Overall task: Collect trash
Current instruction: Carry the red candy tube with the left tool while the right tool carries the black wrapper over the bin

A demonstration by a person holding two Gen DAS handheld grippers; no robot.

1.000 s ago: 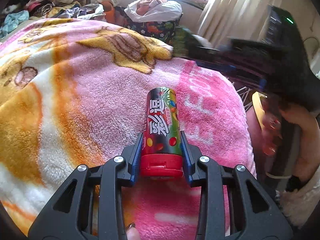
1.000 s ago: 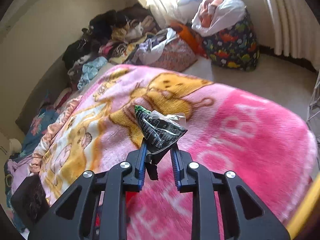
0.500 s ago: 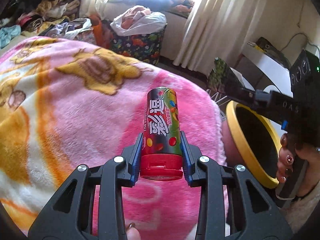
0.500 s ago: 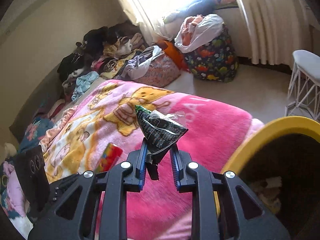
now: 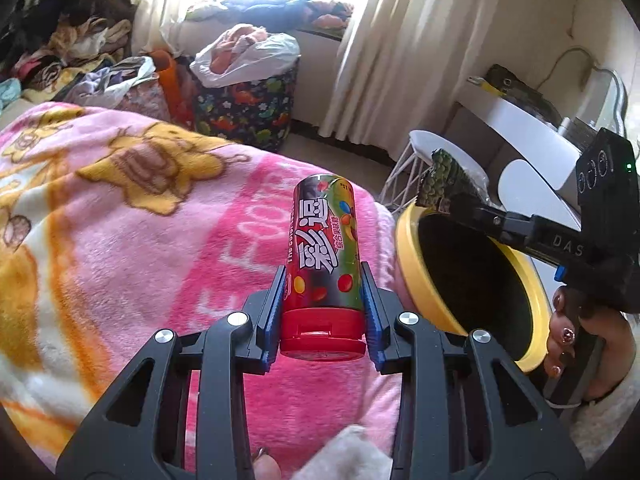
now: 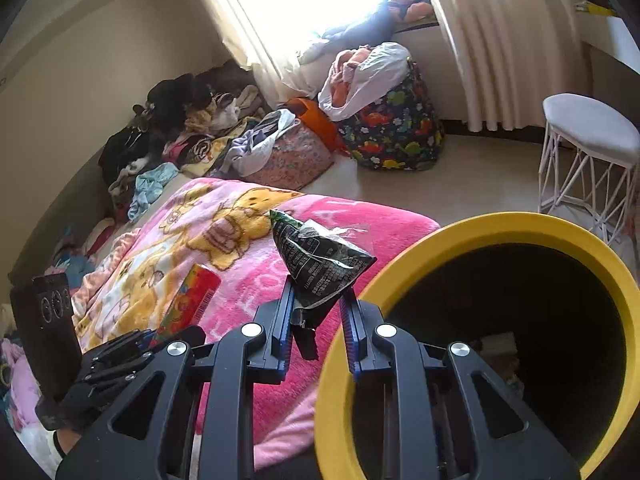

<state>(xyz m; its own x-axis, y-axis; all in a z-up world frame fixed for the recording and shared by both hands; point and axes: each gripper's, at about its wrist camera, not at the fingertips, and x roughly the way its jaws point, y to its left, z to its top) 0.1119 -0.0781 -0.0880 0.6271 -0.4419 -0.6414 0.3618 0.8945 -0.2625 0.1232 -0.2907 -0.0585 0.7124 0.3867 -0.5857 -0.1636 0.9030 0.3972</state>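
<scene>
My left gripper (image 5: 323, 304) is shut on a candy tube (image 5: 323, 252) with a red cap, held above the pink blanket (image 5: 160, 248). My right gripper (image 6: 316, 312) is shut on a crumpled black snack wrapper (image 6: 316, 260) at the near rim of the yellow-rimmed trash bin (image 6: 400, 268). In the left wrist view the bin (image 5: 412, 280) stands to the right of the tube, and the right gripper (image 5: 440, 196) holds the wrapper (image 5: 444, 176) over its far rim. The tube (image 6: 188, 300) and the left gripper (image 6: 160, 334) show at lower left in the right wrist view.
The bin holds some paper scraps (image 6: 496, 348). A white wire stool (image 6: 588, 152) stands behind the bin. A dinosaur-print bag (image 6: 392, 132) and piles of clothes (image 6: 192, 132) lie by the window. A white desk (image 5: 520, 128) is at right.
Both grippers have swung right from over the blanket to the bin. The wrapper now hangs at the bin's rim, and the tube is closer to the bin.
</scene>
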